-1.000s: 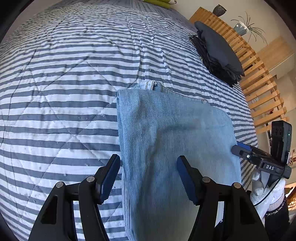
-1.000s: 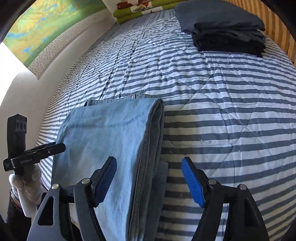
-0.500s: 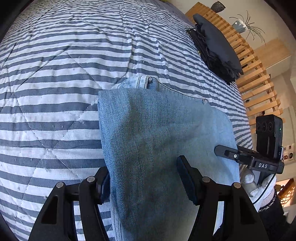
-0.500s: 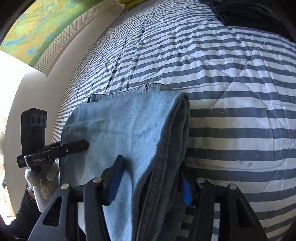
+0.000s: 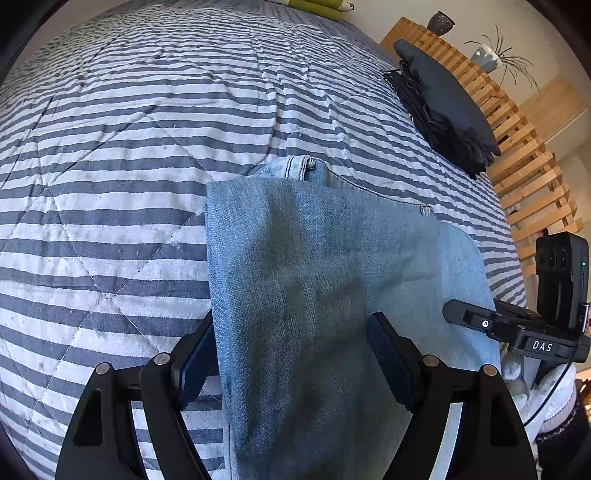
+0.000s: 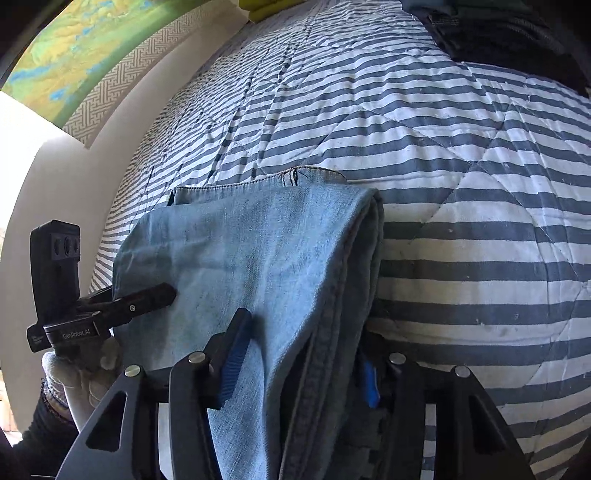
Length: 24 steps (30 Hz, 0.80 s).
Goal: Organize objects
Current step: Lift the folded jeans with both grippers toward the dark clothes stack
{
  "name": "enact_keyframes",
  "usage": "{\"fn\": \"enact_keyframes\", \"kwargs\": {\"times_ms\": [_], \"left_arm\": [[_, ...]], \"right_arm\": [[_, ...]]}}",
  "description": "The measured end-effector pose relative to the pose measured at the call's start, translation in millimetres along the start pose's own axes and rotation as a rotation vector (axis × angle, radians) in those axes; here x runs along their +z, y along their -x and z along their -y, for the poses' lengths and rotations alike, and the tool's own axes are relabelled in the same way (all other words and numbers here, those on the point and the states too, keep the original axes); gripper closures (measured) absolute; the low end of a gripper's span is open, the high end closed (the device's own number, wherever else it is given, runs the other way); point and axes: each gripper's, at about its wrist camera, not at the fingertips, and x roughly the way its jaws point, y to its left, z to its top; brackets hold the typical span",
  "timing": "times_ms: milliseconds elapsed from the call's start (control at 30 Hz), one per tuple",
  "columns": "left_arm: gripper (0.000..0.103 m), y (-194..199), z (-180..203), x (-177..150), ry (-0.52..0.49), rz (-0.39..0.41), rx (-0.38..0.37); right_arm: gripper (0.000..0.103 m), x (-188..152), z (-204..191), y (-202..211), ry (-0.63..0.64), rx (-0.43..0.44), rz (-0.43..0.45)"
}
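Observation:
Folded light-blue jeans [image 5: 314,258] lie on the striped quilt [image 5: 129,147], waistband at the far end. My left gripper [image 5: 291,354] straddles their near left part. Its jaws are opening: the left finger sits under the denim's left edge and the right finger [image 5: 388,354] rests on top, neither squeezing. In the right wrist view the jeans [image 6: 258,251] show a thick folded right edge. My right gripper [image 6: 303,369] is shut on that edge, with the denim bunched between its blue pads. Each view shows the other gripper in a white-gloved hand at the jeans' side.
A stack of dark folded clothes [image 5: 443,110] lies at the bed's far right, beside a slatted wooden frame [image 5: 517,147] with a potted plant [image 5: 487,55] behind. Green pillows [image 5: 317,5] lie at the far end. A wall with a painting [image 6: 74,48] runs along the bed's left.
Both grippers came down onto the near end of the jeans. The right jaws closed on the folded edge. The left jaws first narrowed around the left edge, then widened.

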Motion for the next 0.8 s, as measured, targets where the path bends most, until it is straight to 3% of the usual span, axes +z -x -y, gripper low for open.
{"fn": "enact_keyframes", "kwargs": {"times_ms": [133, 300, 500, 800], "left_arm": [[0.032, -1, 7, 1, 0.011, -0.004, -0.020], [0.063, 16, 0, -4, 0.069, 0.010, -0.100], [0.074, 37, 8, -16, 0.054, 0.052, -0.102], [0.080, 101, 34, -31, 0.006, 0.154, -0.165]], "right_arm": [[0.057, -3, -5, 0, -0.001, -0.044, 0.022], [0.076, -3, -9, 4, -0.034, -0.049, 0.025], [0.084, -11, -30, 24, 0.008, -0.091, 0.100], [0.089, -34, -66, 86, 0.110, -0.080, 0.224]]}}
